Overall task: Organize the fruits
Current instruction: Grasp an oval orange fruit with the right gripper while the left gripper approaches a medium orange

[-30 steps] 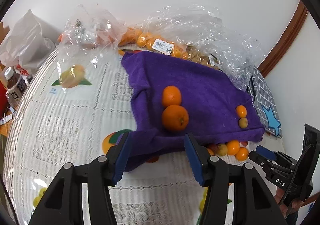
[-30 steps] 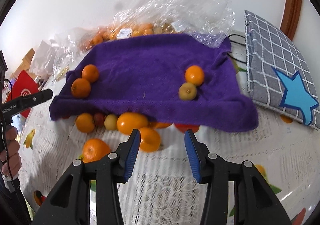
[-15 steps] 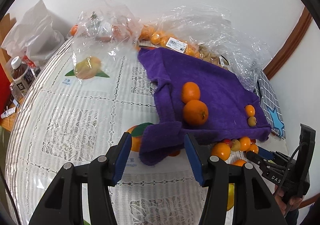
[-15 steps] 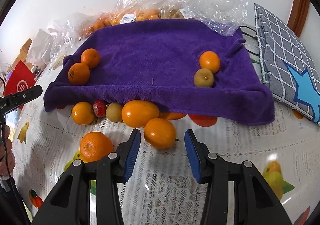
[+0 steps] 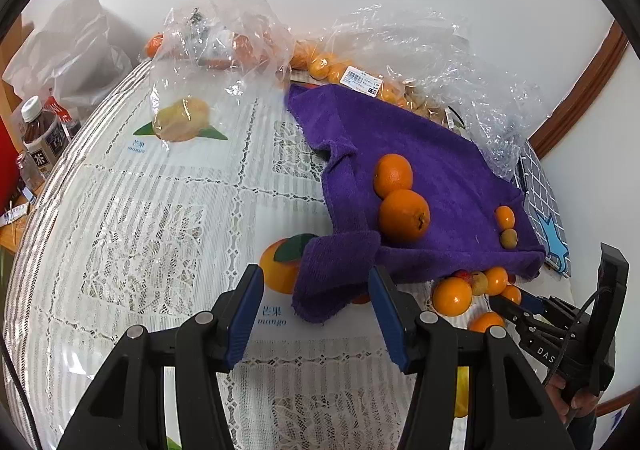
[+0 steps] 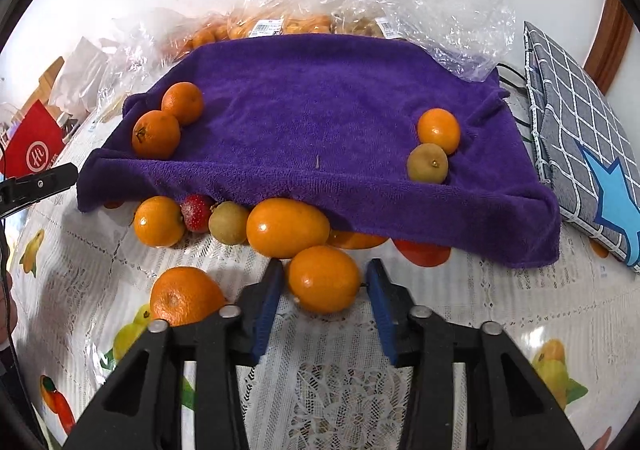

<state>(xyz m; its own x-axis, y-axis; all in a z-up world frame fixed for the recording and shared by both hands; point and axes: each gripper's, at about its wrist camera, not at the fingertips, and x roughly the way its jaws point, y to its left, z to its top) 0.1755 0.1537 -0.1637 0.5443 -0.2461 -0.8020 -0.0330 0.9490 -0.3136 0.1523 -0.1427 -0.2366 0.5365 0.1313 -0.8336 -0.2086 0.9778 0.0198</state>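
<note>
The right tool (image 6: 324, 282), jaws just closing around the kumquat (image 6: 324, 278) (not yet pinching), should squeeze gently; the left tool (image 5: 316, 310) hangs spread, empty.

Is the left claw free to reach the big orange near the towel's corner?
Probably yes. The left claw stands open and empty just short of the purple towel, and the big orange sits uncovered beyond the folded corner, touching only another orange.

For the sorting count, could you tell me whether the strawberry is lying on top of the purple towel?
No, the strawberry lies on the tablecloth at the purple towel's front edge.
</note>
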